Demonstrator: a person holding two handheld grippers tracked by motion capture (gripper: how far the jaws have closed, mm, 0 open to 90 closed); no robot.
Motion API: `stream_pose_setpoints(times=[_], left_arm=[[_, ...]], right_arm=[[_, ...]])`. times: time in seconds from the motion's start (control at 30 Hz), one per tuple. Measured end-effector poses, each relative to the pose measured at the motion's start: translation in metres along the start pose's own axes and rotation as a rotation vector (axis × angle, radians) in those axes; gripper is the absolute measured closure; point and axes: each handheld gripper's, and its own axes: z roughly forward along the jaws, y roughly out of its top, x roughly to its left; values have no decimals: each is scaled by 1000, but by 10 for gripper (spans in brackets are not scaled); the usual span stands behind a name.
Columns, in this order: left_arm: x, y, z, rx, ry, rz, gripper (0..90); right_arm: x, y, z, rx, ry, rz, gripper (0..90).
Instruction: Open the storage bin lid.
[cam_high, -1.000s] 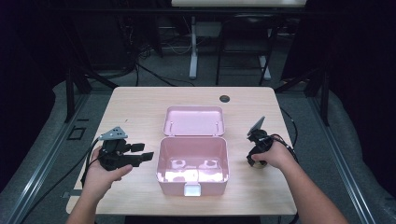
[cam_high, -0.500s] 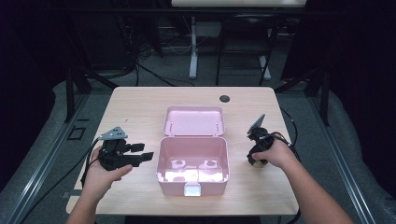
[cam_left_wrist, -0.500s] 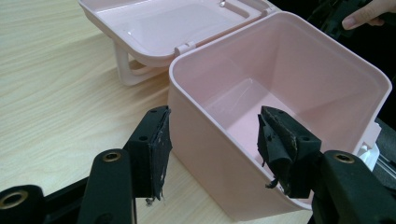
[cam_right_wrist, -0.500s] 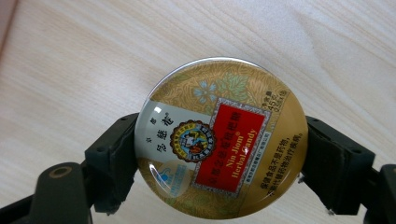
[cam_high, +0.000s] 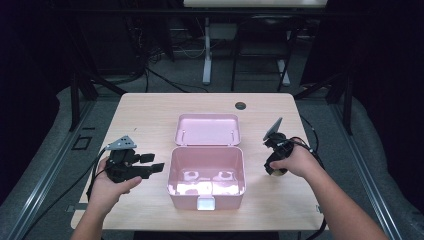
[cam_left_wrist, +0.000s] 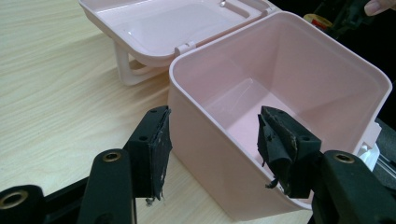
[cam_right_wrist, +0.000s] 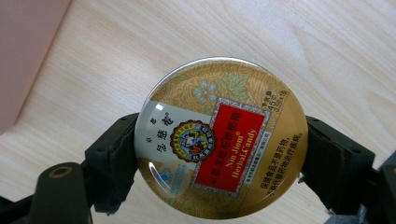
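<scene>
An open pink box (cam_high: 173, 172) stands at the middle of the table, its lid (cam_high: 207, 129) folded back flat behind it. My left gripper (cam_high: 153, 164) is open just left of the box; in the left gripper view its jaws straddle the box's near corner (cam_left_wrist: 280, 16) without touching it. To the right of the box, my right gripper (cam_high: 274, 169) points down at the table. It is shut on a round gold candy tin (cam_right_wrist: 220, 137) with a red label, held by its edges just above the wood.
The light wooden table (cam_high: 140, 115) has a dark round cable hole (cam_high: 240, 105) near its far edge. Black cables trail from both grippers off the table's sides. Dark floor and stands lie beyond the far edge.
</scene>
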Motion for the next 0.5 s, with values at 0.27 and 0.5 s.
stream_pose_setpoints(times=[0.27,0.5], left_arm=[[0,0,0,-1,-4,0,441],[0,0,-1,-4,1,-4,441]], right_arm=[[11,2,-17,1,-4,-43,198],[15,4,-28,5,-6,-64,198]])
